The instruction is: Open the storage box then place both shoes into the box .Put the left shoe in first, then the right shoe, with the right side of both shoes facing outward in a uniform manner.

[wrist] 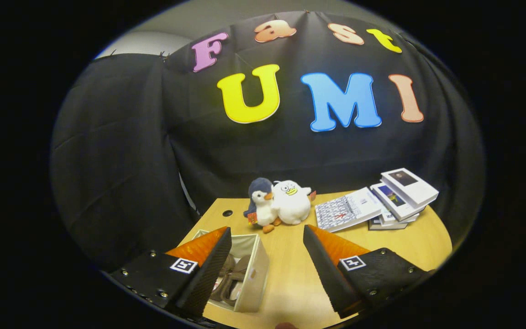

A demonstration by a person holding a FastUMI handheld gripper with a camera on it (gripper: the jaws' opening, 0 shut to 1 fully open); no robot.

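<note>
my tool (267,260) was released, its fingers wide apart above the desk (290,278) and gripping nothing. the storage box (254,274) stood open just beside the left finger, with the shoes (232,278) inside – i judged the task nearly finished.

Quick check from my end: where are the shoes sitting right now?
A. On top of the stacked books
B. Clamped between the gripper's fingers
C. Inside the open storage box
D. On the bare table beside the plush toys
C. The shoes lie inside the open storage box, by the left finger, while the gripper hangs open with nothing between its fingers.
</note>
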